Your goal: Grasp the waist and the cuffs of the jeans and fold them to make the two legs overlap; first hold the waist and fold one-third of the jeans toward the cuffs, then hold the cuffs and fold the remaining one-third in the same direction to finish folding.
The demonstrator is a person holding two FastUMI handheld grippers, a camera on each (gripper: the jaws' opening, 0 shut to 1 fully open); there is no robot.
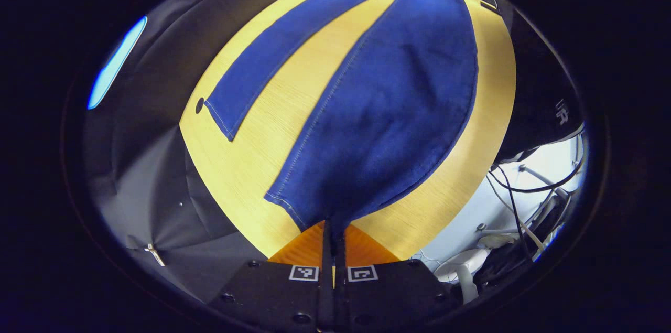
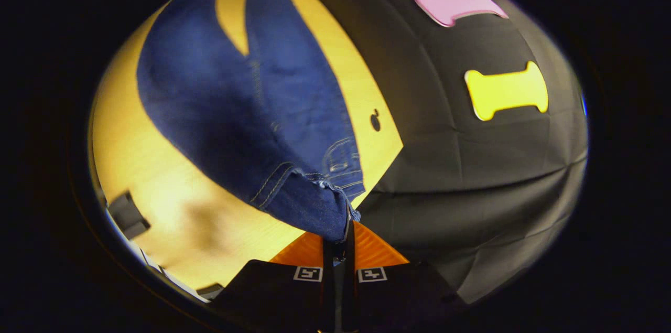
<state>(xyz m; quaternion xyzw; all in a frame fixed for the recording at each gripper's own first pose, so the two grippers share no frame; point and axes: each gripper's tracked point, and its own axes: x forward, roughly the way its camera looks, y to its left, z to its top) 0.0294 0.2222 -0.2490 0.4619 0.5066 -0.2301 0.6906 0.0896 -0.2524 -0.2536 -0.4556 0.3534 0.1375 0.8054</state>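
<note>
The counter is a pale yellow wood-grain top with a rounded outline in both views. In the left gripper view it fills the middle of the frame, with bare wood showing at lower left, along the right edge, and in a strip running up the centre. A small dark hole sits near its left edge. The jeans lie on it: one leg stretches flat toward the upper part of the frame, its hemmed cuff lying at centre left beside the hole. In the right gripper view the counter takes the left half, with the jeans spread over its upper middle and the hole at its right edge.
</note>
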